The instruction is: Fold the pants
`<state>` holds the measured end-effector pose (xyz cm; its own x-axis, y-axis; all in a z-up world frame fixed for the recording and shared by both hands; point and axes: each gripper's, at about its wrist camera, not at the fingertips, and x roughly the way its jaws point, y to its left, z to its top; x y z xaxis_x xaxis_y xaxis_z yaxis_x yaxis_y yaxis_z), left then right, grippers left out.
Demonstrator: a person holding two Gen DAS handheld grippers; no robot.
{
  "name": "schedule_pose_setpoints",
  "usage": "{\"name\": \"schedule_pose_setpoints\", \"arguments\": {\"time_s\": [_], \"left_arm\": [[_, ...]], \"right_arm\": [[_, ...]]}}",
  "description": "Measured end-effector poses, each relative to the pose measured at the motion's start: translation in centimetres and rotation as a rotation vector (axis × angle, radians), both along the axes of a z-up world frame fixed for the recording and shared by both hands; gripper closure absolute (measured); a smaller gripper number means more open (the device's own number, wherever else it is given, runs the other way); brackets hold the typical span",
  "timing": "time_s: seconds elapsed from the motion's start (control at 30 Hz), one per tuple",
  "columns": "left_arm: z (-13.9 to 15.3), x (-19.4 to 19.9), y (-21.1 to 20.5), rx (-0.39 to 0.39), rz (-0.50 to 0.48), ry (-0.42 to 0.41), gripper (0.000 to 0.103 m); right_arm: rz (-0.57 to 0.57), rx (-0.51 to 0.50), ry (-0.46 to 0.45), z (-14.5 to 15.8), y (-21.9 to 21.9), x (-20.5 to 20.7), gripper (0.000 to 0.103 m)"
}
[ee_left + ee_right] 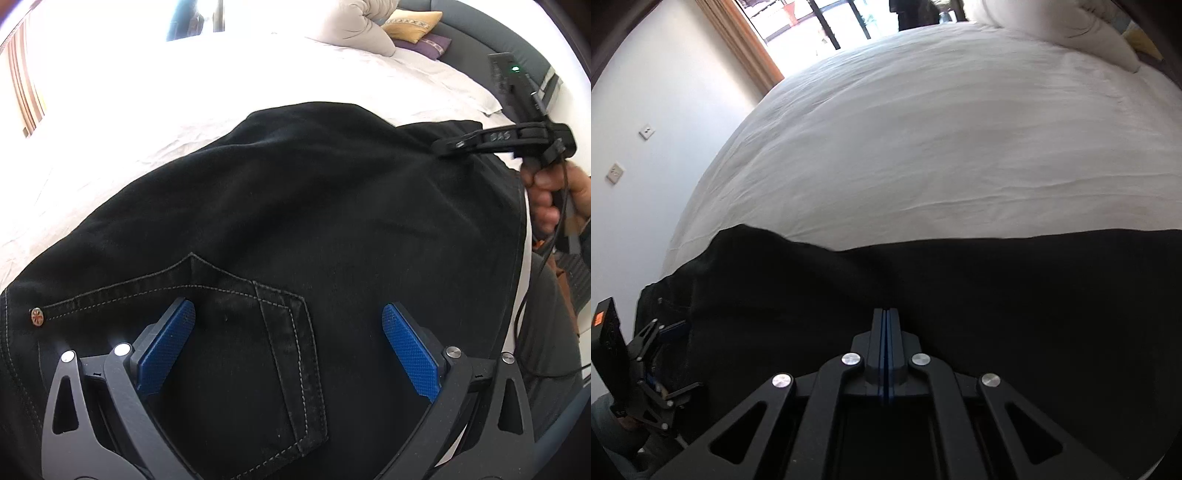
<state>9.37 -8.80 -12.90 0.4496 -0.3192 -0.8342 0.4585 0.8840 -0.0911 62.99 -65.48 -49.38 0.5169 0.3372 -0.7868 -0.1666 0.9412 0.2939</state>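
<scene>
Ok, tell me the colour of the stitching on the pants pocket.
Pale grey-white stitching on black pants; clearest in the left wrist view.

Bedroom: white-sheeted bed (942,140) (pillows (354,26) piled behind)

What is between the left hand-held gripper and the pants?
Nothing visible. The left hand-held gripper is open right over the pants, its fingers straddling the back pocket, with no other object between.

White bed sheet (923,147); yellow cushion (412,24) and purple cushion (430,46) beyond.
</scene>
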Motion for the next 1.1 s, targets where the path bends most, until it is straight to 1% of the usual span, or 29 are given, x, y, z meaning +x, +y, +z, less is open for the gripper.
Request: {"name": "schedule_pose_setpoints", "arguments": {"time_s": [0.03,0.1,0.17,0.2,0.23,0.3,0.33,0.37,0.4,0.43,0.47,0.53,0.57,0.6,0.63,0.67,0.7,0.77,0.8,0.83,0.87,0.9,0.93,0.97,1.0,1.03,1.07,1.1], "left_arm": [[-0.1,-0.1,-0.1,0.004,0.001,-0.002,0.001],[-0.2,-0.2,-0.4,0.014,0.000,-0.002,0.001],[0.0,-0.3,-0.9,0.020,0.000,-0.002,0.001],[0.0,-0.4,-1.0,0.023,0.000,-0.002,0.001],[0.0,-0.4,-1.2,0.026,0.000,-0.001,0.001],[-0.1,-0.2,-1.1,0.029,0.002,0.002,0.001],[-0.2,-0.2,-1.2,0.031,0.001,0.003,0.001],[-0.2,-0.3,-1.2,0.032,0.000,0.004,0.001],[-0.3,-0.5,-1.1,0.032,-0.001,0.004,0.001],[-0.3,-0.6,-1.2,0.033,-0.001,0.004,0.001],[-0.1,-0.7,-1.3,0.035,-0.001,0.004,0.001],[-0.1,-0.7,-1.5,0.037,-0.001,0.003,0.001],[-0.1,-0.7,-1.7,0.040,-0.001,0.004,0.001],[-0.1,-0.8,-1.8,0.042,0.000,0.004,0.001],[-0.1,-0.8,-1.9,0.044,0.000,0.004,0.001],[-0.2,-0.7,-2.1,0.046,0.001,0.005,0.001],[-0.2,-0.7,-2.2,0.048,0.001,0.007,0.001],[-0.3,-0.7,-2.7,0.053,0.002,0.012,0.000],[-0.5,-0.7,-2.6,0.057,0.003,0.013,0.000],[-0.5,-0.7,-2.9,0.066,0.004,0.013,0.000],[-0.4,-0.7,-3.0,0.071,0.005,0.014,0.000],[-0.3,-0.8,-3.2,0.076,0.005,0.015,0.000],[-0.3,-0.8,-3.3,0.078,0.007,0.019,0.000],[-0.3,-0.9,-3.3,0.082,0.008,0.021,0.000],[-0.5,-1.1,-3.1,0.083,0.010,0.022,0.000],[-0.5,-1.2,-3.1,0.085,0.010,0.022,0.000],[-0.5,-1.5,-3.0,0.086,0.011,0.021,0.000],[-0.6,-1.6,-2.9,0.085,0.013,0.022,0.000]], "right_arm": [[-0.037,-0.019,-0.008,0.4,-1.0,-0.3,0.099],[-0.082,-0.034,-0.029,1.5,-2.2,-0.7,0.098],[-0.045,0.002,-0.075,2.9,-1.9,-0.6,0.097],[-0.010,0.026,-0.087,3.4,-1.6,-0.5,0.089],[0.027,0.044,-0.088,3.5,-0.8,-0.2,0.078],[0.079,0.054,-0.066,2.7,1.1,1.1,0.070],[0.085,0.041,-0.046,1.7,1.8,2.0,0.070],[0.054,0.023,-0.015,0.5,1.6,2.9,0.070],[0.006,0.021,0.006,-0.1,0.8,3.0,0.084],[-0.050,0.073,0.005,-0.9,-0.9,3.2,0.103],[-0.111,0.118,0.004,-1.4,-2.8,3.0,0.103],[-0.246,0.174,-0.012,-1.8,-7.0,1.6,0.103],[-0.309,0.163,-0.022,-1.7,-8.9,0.7,0.103],[-0.387,0.125,-0.021,-1.8,-11.1,-0.5,0.103],[-0.453,0.081,-0.007,-2.0,-12.9,-1.5,0.103],[-0.530,0.064,0.013,-2.5,-15.3,-2.8,0.103],[-0.595,0.073,0.031,-2.9,-17.1,-3.9,0.103],[-0.729,0.113,0.043,-2.7,-20.0,-7.0,0.096],[-0.743,0.117,0.028,-2.1,-20.4,-7.8,0.088],[-0.727,0.139,0.002,-1.4,-20.2,-8.5,0.086],[-0.688,0.190,-0.032,-1.0,-20.0,-8.8,0.085],[-0.627,0.257,-0.063,-0.6,-19.3,-8.8,0.077],[-0.580,0.292,-0.074,-0.6,-18.7,-8.6,0.067],[-0.539,0.305,-0.075,-0.7,-18.0,-8.2,0.064],[-0.522,0.293,-0.062,-1.1,-18.0,-7.9,0.062],[-0.530,0.260,-0.022,-2.1,-17.8,-7.5,0.064],[-0.559,0.229,0.018,-3.3,-18.1,-7.4,0.073],[-0.585,0.255,0.013,-4.6,-19.3,-8.0,0.103]]}}
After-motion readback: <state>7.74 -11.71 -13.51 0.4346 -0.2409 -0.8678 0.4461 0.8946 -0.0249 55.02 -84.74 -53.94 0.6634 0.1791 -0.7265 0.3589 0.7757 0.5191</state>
